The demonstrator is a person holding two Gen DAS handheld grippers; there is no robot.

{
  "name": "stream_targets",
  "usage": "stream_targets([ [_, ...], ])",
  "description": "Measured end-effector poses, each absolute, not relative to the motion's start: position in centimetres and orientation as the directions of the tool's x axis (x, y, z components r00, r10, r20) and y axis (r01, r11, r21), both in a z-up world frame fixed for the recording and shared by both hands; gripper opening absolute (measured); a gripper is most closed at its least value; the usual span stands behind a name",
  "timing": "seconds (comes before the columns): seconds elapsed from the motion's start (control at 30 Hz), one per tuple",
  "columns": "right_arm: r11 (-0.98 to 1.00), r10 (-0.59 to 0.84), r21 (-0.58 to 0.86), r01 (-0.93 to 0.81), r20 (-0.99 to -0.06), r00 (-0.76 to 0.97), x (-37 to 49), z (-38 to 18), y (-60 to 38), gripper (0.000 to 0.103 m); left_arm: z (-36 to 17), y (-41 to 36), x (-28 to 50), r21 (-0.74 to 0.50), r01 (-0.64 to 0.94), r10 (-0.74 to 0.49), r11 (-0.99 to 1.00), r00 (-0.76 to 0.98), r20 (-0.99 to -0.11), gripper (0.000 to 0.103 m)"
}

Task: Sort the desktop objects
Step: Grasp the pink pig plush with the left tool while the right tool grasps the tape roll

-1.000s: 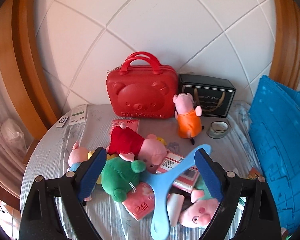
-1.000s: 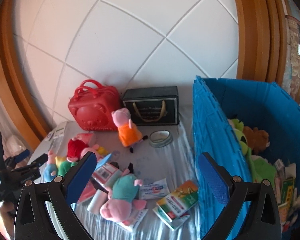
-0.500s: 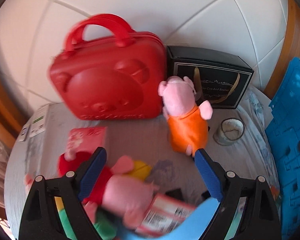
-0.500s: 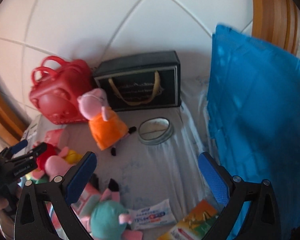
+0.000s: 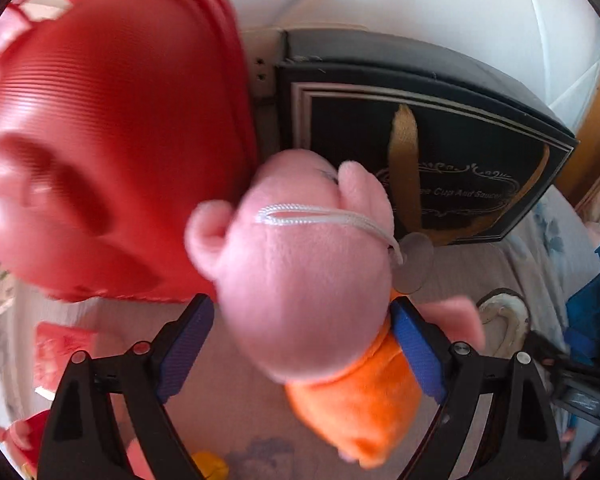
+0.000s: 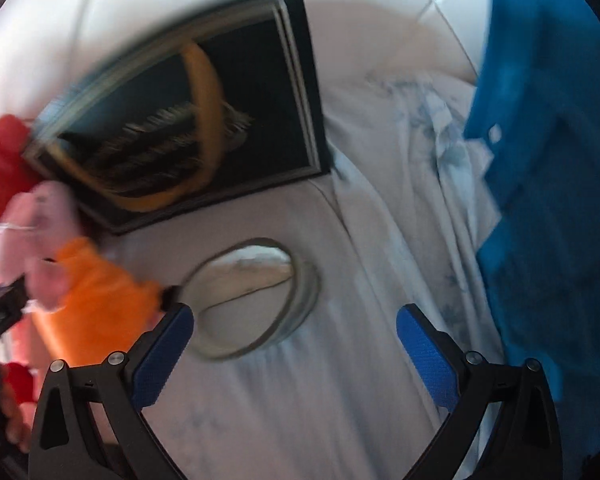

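A pink pig plush in an orange dress stands on the table in front of a red bear-face case. My left gripper straddles the pig, one blue pad on each side at neck height. Its jaws are closing, with a thin gap still showing at the left pad. My right gripper is open over bare cloth, nothing between its fingers. A roll of tape lies flat just beyond its left finger. The pig and the left gripper's tip show at that view's left edge.
A black gift box stands against the white wall beside the red case. A blue crate rises at the right, close to the right finger. The tape roll lies right of the pig. More plush toys and a pink packet lie nearer.
Both grippers dropped and pushed forward. The left came down over the orange-dressed pig and its jaws narrowed a little. The right closed in on the tape roll beside the crate.
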State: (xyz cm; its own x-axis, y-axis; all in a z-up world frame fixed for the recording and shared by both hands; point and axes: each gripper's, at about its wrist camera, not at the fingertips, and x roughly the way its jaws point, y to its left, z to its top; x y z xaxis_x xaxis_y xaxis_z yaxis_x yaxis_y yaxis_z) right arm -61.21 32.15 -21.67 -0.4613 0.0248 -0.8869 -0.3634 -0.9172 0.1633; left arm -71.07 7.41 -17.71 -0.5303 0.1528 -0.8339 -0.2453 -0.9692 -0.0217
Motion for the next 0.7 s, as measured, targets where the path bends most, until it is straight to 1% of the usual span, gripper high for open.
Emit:
stream_targets([
  [0.03, -0.916, 0.03, 0.154, -0.371, -0.895, -0.445, -61.6, -22.4, 32.4, 0.103, -17.7, 7.6, -70.9, -0.044, -0.261, 0.182, -0.964, -0.533, -0.826, 0.063],
  [0.07, -0.916, 0.03, 0.15, -0.373, -0.9, -0.434, -61.8, -23.0, 32.5, 0.102, -17.6, 7.7, -70.7, -0.036, -0.257, 0.175, -0.966, -0.541, -0.823, 0.06],
  [0.1, -0.918, 0.031, 0.145, -0.369, -0.902, -0.431, -62.0, -23.6, 32.5, 0.089, -17.3, 7.8, -70.3, -0.034, -0.26, 0.178, -0.965, -0.553, -0.814, 0.057],
  [0.13, -0.923, 0.031, 0.139, -0.359, -0.903, -0.428, -62.2, -23.9, 32.5, 0.055, -17.0, 7.9, -69.8, -0.036, -0.264, 0.183, -0.964, -0.561, -0.807, 0.055],
  [0.17, -0.926, 0.019, 0.143, -0.349, -0.906, -0.422, -62.5, -24.4, 32.5, 0.033, -16.8, 7.8, -69.4, -0.036, -0.264, 0.185, -0.964, -0.564, -0.805, 0.054],
  [0.2, -0.924, -0.005, 0.167, -0.343, -0.905, -0.425, -62.6, -24.5, 32.5, 0.018, -16.5, 7.7, -69.1, -0.03, -0.262, 0.18, -0.965, -0.568, -0.803, 0.054],
  [0.23, -0.927, 0.008, 0.153, -0.344, -0.905, -0.425, -62.6, -24.3, 32.4, 0.012, -16.0, 7.5, -68.5, -0.02, -0.26, 0.172, -0.966, -0.578, -0.798, 0.054],
  [0.33, -0.939, 0.032, 0.144, -0.311, -0.867, -0.497, -61.3, -21.5, 31.5, 0.013, -13.4, 6.8, -65.9, 0.025, -0.253, 0.145, -0.967, -0.63, -0.763, 0.053],
  [0.4, -0.952, 0.071, 0.109, -0.285, -0.829, -0.555, -59.9, -18.7, 30.2, 0.013, -11.1, 6.0, -64.2, 0.021, -0.25, 0.153, -0.968, -0.656, -0.739, 0.053],
  [0.47, -0.959, 0.066, 0.119, -0.259, -0.793, -0.606, -58.6, -16.2, 29.3, 0.013, -9.0, 5.1, -62.7, 0.019, -0.244, 0.157, -0.97, -0.682, -0.714, 0.053],
  [0.57, -0.964, 0.069, 0.128, -0.234, -0.729, -0.681, -56.1, -11.6, 27.8, 0.013, -4.9, 4.0, -59.2, 0.049, -0.234, 0.145, -0.971, -0.737, -0.66, 0.054],
  [0.7, -0.97, 0.102, 0.115, -0.216, -0.615, -0.782, -51.8, -4.2, 25.7, 0.013, 0.9, 2.3, -54.3, 0.062, -0.206, 0.136, -0.976, -0.813, -0.567, 0.053],
])
